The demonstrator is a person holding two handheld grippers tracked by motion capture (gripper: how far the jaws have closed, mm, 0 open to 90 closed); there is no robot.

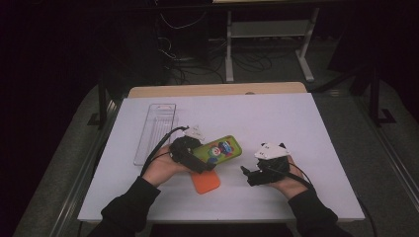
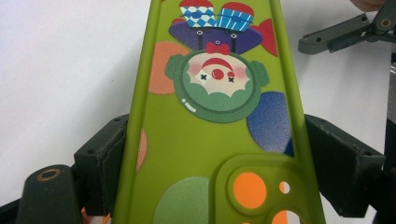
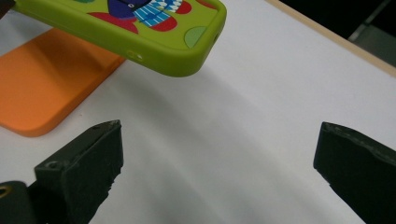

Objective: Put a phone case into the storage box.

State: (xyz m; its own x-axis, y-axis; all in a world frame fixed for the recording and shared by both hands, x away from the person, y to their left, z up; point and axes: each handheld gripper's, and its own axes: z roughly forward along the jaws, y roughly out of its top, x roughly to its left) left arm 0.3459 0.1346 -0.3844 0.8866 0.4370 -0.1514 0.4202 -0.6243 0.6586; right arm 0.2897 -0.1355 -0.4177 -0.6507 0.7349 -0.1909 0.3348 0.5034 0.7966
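I take the orange phone (image 1: pixel 205 181) lying flat on the white table (image 1: pixel 276 123) as my landmark.

Far left of it, toward the table's back edge, lies a clear plastic tray (image 1: pixel 155 131), apart from everything else.

Risk, as I judge it: the left gripper (image 2: pixel 205 158) is clamped across the width of the green phone case (image 2: pixel 210 116), jaws pressing its two long sides near the camera cut-out end. The case is soft and most of its length sticks out past the jaws, so it could bow or pivot in the grip and slip. If I lower it at a tilt, its corner could catch the phone's edge and push the phone across the table instead of seating over it.

Position: in the high view the left gripper (image 1: pixel 190 155) holds the case (image 1: pixel 220 149) above and just behind the orange phone, slanting away to the right. The right gripper view shows the case (image 3: pixel 135 28) lifted off the surface, with the phone (image 3: pixel 44 88) partly beneath its near edge.

Right of the phone, the right gripper (image 1: pixel 252 175) hovers low over bare table, jaws spread wide and holding nothing. It is near the case but not touching it.
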